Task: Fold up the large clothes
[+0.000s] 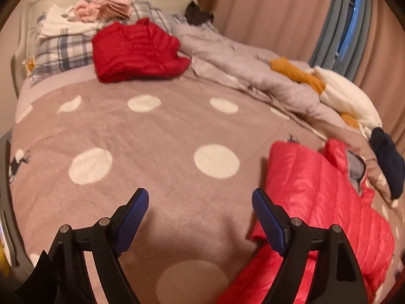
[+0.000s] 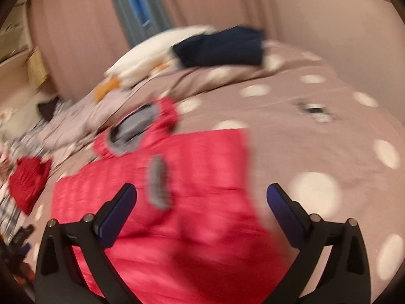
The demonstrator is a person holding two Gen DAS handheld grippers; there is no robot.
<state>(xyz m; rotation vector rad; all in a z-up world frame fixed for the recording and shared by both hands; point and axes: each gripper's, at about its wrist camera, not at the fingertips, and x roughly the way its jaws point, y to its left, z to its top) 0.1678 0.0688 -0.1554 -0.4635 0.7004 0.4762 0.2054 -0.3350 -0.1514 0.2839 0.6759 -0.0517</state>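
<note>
A bright pink-red quilted down jacket (image 1: 321, 202) lies spread on the polka-dot bedspread (image 1: 162, 136); its grey-lined collar (image 2: 134, 129) points toward the far side. My left gripper (image 1: 200, 200) hangs open over bare bedspread, just left of the jacket's edge, with nothing between its blue pads. In the blurred right wrist view, my right gripper (image 2: 201, 195) stands wide open above the jacket (image 2: 192, 202), and nothing is between its fingers. A darker red down jacket (image 1: 136, 50), folded, rests near the pillows.
A plaid pillow (image 1: 63, 50) and a heap of folded clothes (image 1: 101, 7) sit at the head of the bed. A crumpled grey duvet (image 1: 240, 68), mustard and white garments (image 1: 336, 86) and a dark navy garment (image 2: 222, 45) line the curtain side.
</note>
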